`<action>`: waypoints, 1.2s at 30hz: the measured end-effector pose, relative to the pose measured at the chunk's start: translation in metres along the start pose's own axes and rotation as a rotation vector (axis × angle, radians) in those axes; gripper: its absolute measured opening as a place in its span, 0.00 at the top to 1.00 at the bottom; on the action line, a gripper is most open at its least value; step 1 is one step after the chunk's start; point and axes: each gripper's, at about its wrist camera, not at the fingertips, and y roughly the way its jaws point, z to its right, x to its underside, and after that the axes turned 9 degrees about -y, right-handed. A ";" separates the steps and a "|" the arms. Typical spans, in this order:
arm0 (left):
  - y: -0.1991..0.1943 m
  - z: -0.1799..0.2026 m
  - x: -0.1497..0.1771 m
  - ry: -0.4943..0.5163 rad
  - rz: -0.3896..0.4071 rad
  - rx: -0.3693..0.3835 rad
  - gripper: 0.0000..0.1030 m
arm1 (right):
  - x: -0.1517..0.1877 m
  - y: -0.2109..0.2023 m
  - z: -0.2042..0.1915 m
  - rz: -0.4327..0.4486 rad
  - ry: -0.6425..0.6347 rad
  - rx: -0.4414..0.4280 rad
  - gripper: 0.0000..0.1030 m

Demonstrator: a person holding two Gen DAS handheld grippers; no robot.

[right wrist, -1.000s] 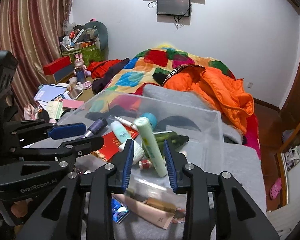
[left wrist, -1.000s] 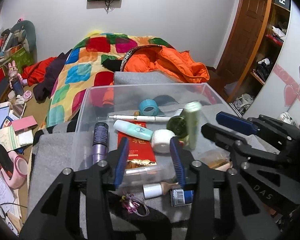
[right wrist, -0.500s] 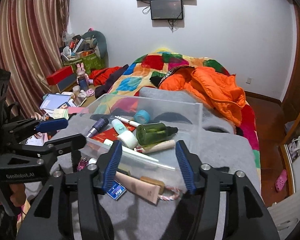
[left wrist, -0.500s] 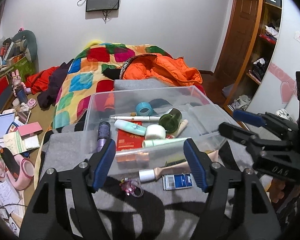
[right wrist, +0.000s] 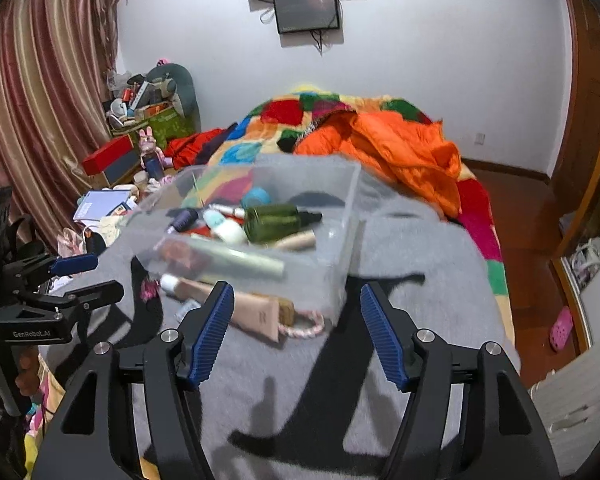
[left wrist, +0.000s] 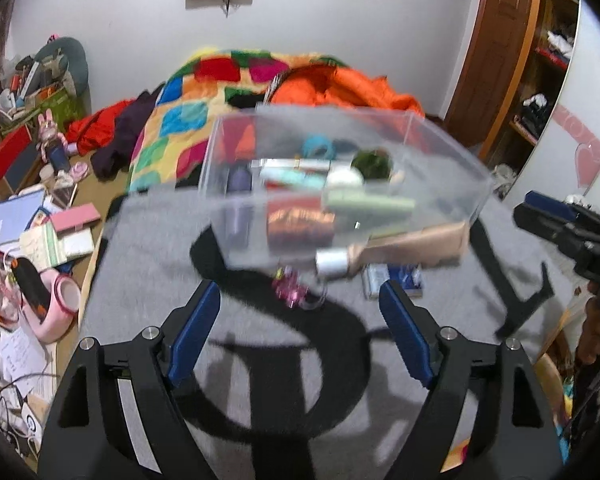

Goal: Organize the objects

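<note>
An orange jacket [right wrist: 400,152] lies on the patchwork quilt [left wrist: 180,120] — striped curtain [right wrist: 40,100] behind.

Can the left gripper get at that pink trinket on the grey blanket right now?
Probably yes. The left gripper is open and empty, and the pink trinket lies just ahead of its fingertips on the grey blanket, outside the clear bin.

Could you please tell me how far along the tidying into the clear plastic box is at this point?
Mostly done: the clear plastic box holds the dark green bottle, pale green tube and more. Nothing in hand: left gripper and right gripper have just been opening, jaws empty. Left outside: beige tube, pink trinket, blue-and-white packet.
</note>
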 end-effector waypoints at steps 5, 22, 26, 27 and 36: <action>0.018 -0.004 0.010 -0.008 -0.046 -0.004 0.20 | 0.019 0.014 0.006 -0.058 0.046 -0.038 0.40; 0.051 -0.004 -0.002 -0.039 -0.096 0.011 0.77 | 0.013 0.065 -0.024 -0.121 -0.003 -0.138 0.77; 0.043 -0.009 0.005 -0.050 -0.081 0.017 0.78 | 0.015 0.060 -0.024 -0.103 0.003 -0.155 0.84; 0.040 -0.010 0.008 -0.048 -0.077 0.019 0.78 | 0.016 0.055 -0.023 -0.091 0.003 -0.163 0.85; 0.012 -0.010 0.035 -0.038 -0.076 0.055 0.77 | 0.030 0.019 -0.021 -0.071 -0.014 -0.186 0.90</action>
